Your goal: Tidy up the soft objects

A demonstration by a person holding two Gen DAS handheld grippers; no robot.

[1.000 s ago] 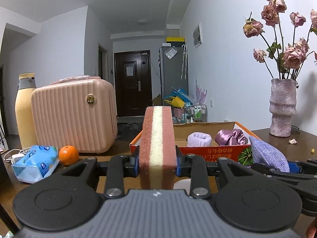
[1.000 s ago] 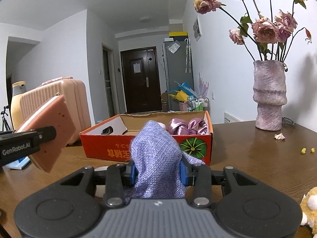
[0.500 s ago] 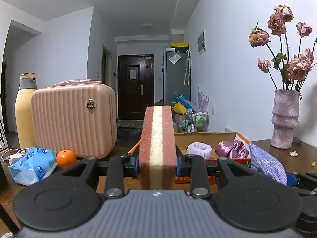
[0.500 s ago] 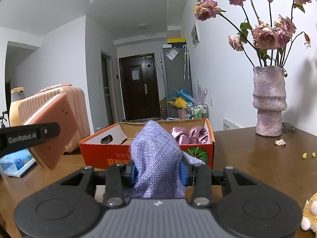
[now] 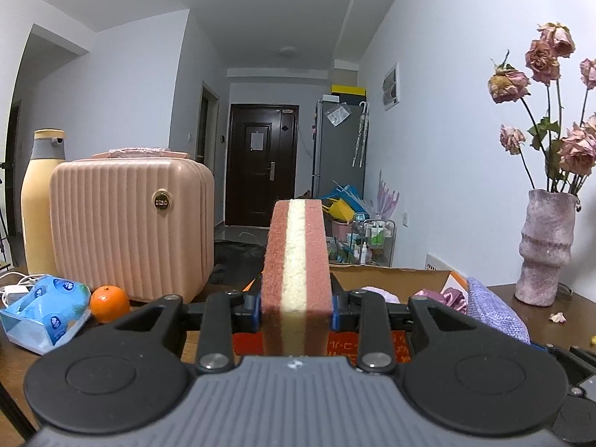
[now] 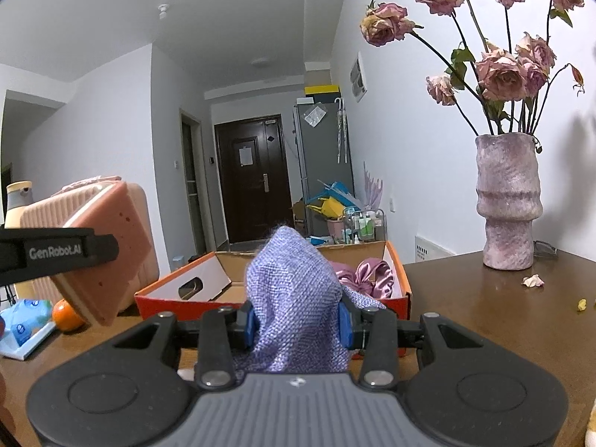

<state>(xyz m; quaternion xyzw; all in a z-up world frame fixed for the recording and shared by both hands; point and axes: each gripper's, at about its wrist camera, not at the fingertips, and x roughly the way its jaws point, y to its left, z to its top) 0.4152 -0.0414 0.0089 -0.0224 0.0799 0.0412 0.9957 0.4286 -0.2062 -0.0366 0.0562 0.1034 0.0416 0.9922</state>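
Left hand-held gripper [image 5: 296,307]: jaws closed on a sponge [image 5: 296,275], which stands upright on its narrow edge between the blue pads; pinkish-red outer layers, a cream layer in the middle.
Left hand-held gripper seen from the right wrist: its black finger marked "GenRobot.AI" [image 6: 56,251] lies across the sponge's broad pink face [image 6: 111,246], off to the left and above the counter.
Right hand-held gripper [image 6: 296,326]: jaws pressed in on a lavender woven cloth [image 6: 294,298], bunched into a peak that rises above the pads.
Cloth seen from the left wrist: its purple weave [image 5: 491,309] shows at the right, just beside the box.
Cardboard box [image 6: 178,303]: orange-red outside, open on top, resting on the counter directly beyond both grippers.
Box contents: a shiny pink satin scrunchie [image 6: 372,275] against the right-hand wall; a pale fluffy item [image 5: 374,292] is partly hidden behind the left gripper.
Counter [image 6: 484,309]: dark brown wood, with a fallen petal [image 6: 532,280] and a yellow crumb near the vase.
Vase [image 6: 506,201]: mottled pink, ribbed, holding dried roses [image 6: 499,70], at the right by the wall.
Left side of the counter: a pink ribbed vanity case [image 5: 130,227], a tall cream bottle [image 5: 37,201] behind it, an orange [image 5: 109,298] and a blue tissue pack [image 5: 44,307] in front.
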